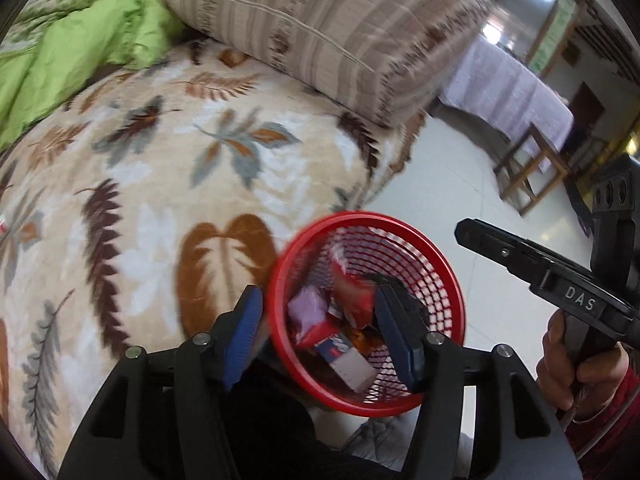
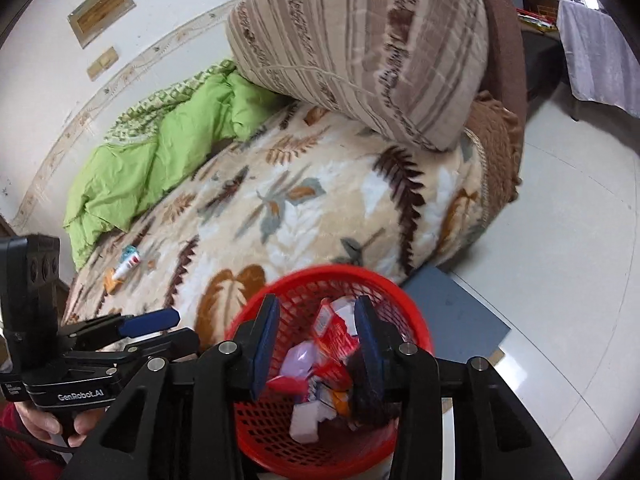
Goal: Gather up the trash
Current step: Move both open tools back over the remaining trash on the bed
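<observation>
Both tools hang over a red mesh wastebasket (image 2: 332, 392) standing on the floor at the near edge of the bed (image 2: 320, 208). Right tool (image 2: 316, 344) and left tool (image 1: 320, 336) each show blue pads parted with nothing between them. Wrappers and small cartons (image 1: 336, 336) already fill the basket's bottom. Far to the left on the leaf-print blanket lies a crumpled wrapper (image 2: 124, 266), the trash yet to be gathered. It looks light, thin and crinkly, likely slippery; a pinch across its bunched middle should hold. Motion blur smears its print, and a smaller orange scrap beside it is hard to identify.
</observation>
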`<action>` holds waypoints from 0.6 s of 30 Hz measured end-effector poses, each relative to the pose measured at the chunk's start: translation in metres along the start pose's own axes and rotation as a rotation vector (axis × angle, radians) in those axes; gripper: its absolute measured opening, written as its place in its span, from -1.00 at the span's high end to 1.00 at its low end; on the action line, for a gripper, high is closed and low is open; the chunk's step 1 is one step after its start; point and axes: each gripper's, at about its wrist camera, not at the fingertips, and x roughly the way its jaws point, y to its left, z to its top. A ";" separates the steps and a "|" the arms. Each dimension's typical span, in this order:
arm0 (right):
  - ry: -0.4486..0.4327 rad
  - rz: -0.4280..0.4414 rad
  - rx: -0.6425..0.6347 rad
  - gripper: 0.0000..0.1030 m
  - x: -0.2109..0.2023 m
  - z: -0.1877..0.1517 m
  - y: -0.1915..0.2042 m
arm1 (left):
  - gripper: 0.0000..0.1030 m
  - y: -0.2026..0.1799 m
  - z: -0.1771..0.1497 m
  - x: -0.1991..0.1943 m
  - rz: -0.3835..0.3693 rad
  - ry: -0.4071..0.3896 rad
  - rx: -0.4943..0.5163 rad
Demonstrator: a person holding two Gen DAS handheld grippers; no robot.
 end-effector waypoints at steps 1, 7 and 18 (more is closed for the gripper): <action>-0.003 0.015 -0.004 0.20 0.002 0.001 0.005 | -0.12 0.007 0.000 -0.006 0.013 -0.012 -0.014; 0.019 0.153 -0.079 0.20 0.031 0.011 0.061 | -0.12 0.068 -0.011 -0.048 0.131 -0.094 -0.133; 0.123 0.369 -0.258 0.17 0.097 0.018 0.192 | -0.14 0.243 -0.050 -0.125 0.381 -0.173 -0.541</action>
